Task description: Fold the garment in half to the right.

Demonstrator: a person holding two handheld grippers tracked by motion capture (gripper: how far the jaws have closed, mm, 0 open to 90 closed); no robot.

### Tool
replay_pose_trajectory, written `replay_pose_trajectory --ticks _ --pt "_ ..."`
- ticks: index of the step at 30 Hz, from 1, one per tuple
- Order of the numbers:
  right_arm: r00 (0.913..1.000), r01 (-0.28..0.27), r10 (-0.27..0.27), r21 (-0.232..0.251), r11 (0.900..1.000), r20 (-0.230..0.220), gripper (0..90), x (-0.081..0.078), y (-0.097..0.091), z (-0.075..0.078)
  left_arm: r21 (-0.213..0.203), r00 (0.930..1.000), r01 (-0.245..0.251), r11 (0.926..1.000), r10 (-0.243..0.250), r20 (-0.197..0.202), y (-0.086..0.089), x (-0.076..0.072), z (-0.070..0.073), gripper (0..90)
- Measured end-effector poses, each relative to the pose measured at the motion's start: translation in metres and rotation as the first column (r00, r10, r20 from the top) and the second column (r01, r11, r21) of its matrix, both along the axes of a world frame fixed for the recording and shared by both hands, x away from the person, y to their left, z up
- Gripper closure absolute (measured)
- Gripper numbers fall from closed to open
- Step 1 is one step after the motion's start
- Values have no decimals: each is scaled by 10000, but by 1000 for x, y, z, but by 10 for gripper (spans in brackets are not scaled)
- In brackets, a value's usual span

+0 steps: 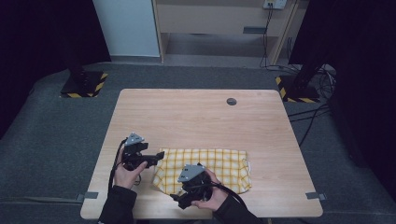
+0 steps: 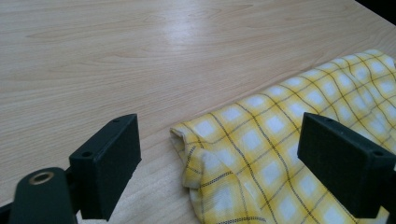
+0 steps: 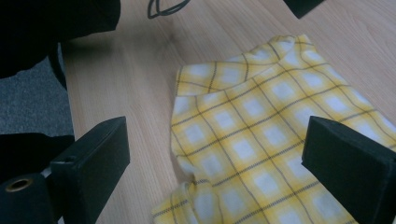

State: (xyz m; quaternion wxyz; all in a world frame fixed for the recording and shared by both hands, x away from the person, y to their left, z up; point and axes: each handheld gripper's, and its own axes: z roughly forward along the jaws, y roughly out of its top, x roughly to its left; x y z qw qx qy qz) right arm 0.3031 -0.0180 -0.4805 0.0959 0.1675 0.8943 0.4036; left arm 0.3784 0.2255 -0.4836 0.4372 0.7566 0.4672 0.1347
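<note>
A folded yellow checked cloth lies near the front edge of the wooden table. My left gripper is at the cloth's left end, jaws pointing right at its far-left corner. In the left gripper view that gripper stands open, with the folded corner of the cloth between the jaws and no pad touching it. My right gripper hovers over the cloth's near edge and points left. In the right gripper view it is open above the cloth's near-left corner.
A small dark round disc sits on the far part of the table. Two stands with yellow-black striped bases flank the table's far corners, with cables on the floor at right. The left sleeve lies close to the right gripper.
</note>
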Motion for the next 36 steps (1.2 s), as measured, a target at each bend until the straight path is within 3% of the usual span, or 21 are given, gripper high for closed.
replay_pose_trajectory --ticks 19,36 --pt "9991 -387 392 -320 9987 130 91 -2 31 -16 375 9972 473 9982 -450 -592 -10 18 -15 131" --pt "9993 -283 292 -377 9989 232 107 0 44 -27 22 9922 708 9975 -702 -1031 -12 27 -28 146"
